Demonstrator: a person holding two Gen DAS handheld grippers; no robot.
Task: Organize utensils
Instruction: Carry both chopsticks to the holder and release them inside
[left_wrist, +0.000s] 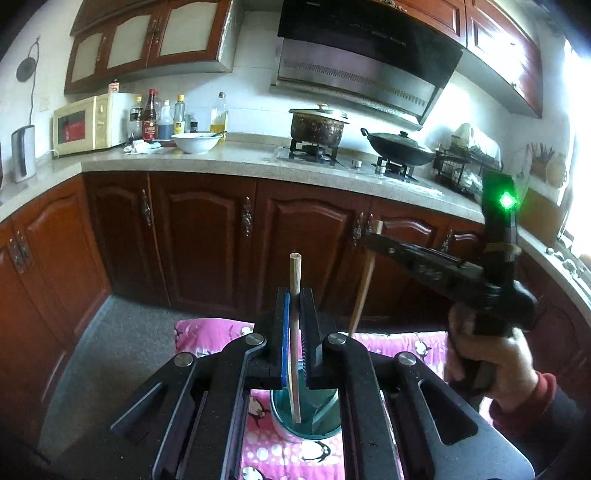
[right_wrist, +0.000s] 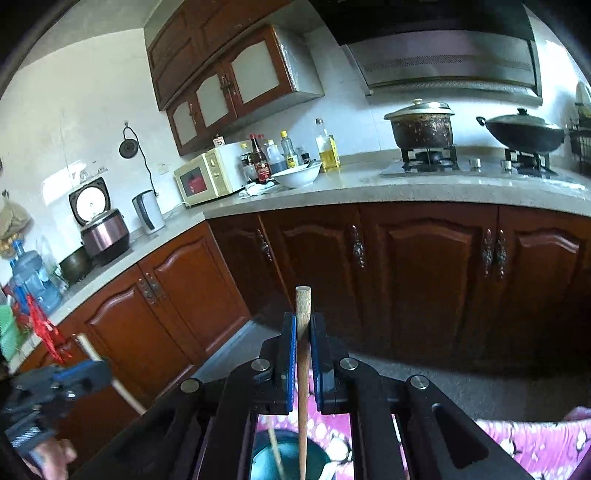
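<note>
Chopsticks are the business here, one clamped in each gripper. In the left wrist view the left gripper (left_wrist: 295, 325) is closed on a pale chopstick (left_wrist: 295, 280) that runs nearly straight up and down through the middle of the frame; its lower tip sits at or just inside the mouth of the teal cup (left_wrist: 328, 424) at the bottom centre, standing on the pink penguin cloth (left_wrist: 207, 332). The right gripper (left_wrist: 373, 240), at centre right of that view and held by a hand (left_wrist: 495, 365), is closed on a darker chopstick (left_wrist: 364, 284) that slants down to the left, its tip above the cloth and beside the cup rather than over it.

The right wrist view has its chopstick (right_wrist: 303, 350) upright with the cup (right_wrist: 291, 458) below. The left chopstick looks nearer to going in; the right one needs bringing across over the cup's mouth first.
</note>
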